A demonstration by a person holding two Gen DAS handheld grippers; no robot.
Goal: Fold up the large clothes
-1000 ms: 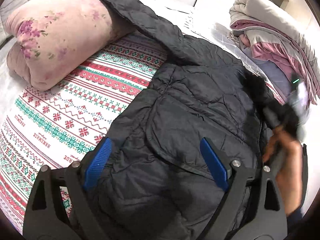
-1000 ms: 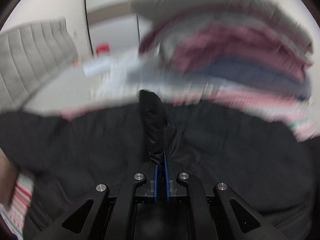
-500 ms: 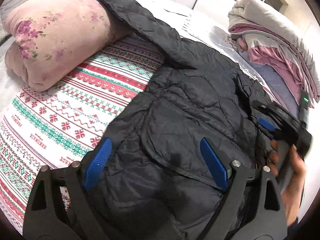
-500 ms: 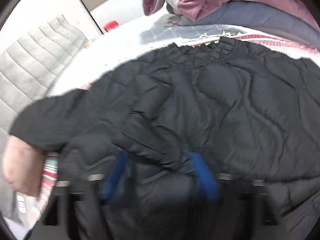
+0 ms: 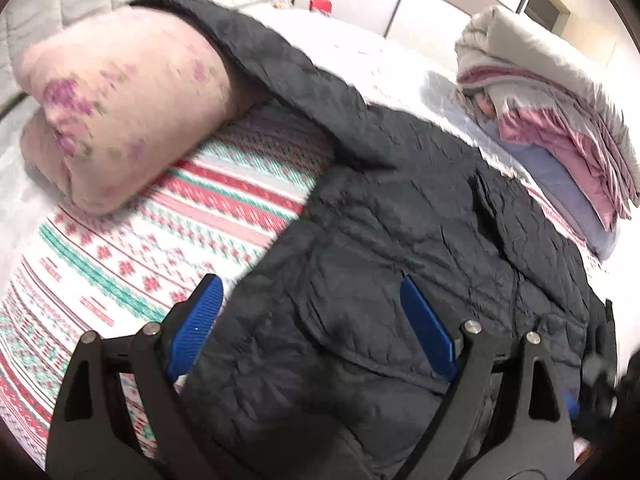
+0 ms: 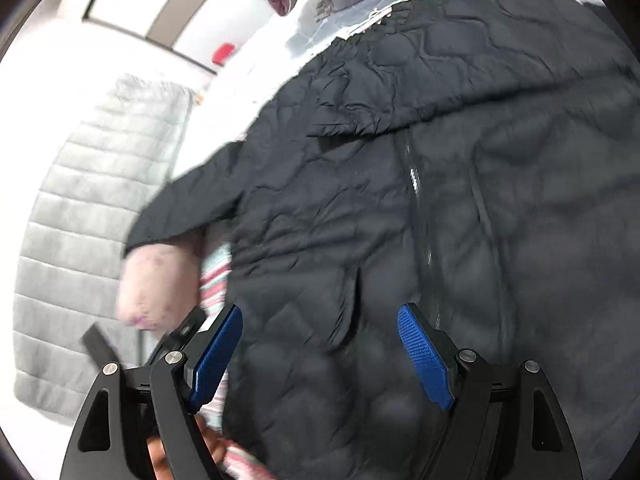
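Note:
A large black quilted jacket (image 5: pixel 400 240) lies spread on the bed, one sleeve draped up over a pink pillow (image 5: pixel 120 100). My left gripper (image 5: pixel 308 284) hovers open over the jacket's lower left edge and holds nothing. In the right wrist view the jacket (image 6: pixel 440 160) fills the frame, its zipper running down the middle. My right gripper (image 6: pixel 320 312) is above the jacket beside a pocket flap; its jaws are opening and no fabric is pinched between them. Blurred, the right gripper also shows at the lower right of the left wrist view.
The bed has a red, green and white patterned sheet (image 5: pixel 160 240). A stack of folded blankets (image 5: pixel 552 112) sits at the far right. A grey padded headboard (image 6: pixel 80 240) stands behind the pillow (image 6: pixel 160 284). A small red object (image 5: pixel 320 3) is at the back.
My right gripper let go of the black fold it pinched, opened wide, and swung back and down toward the jacket's lower part. The left gripper stayed open in about the same place.

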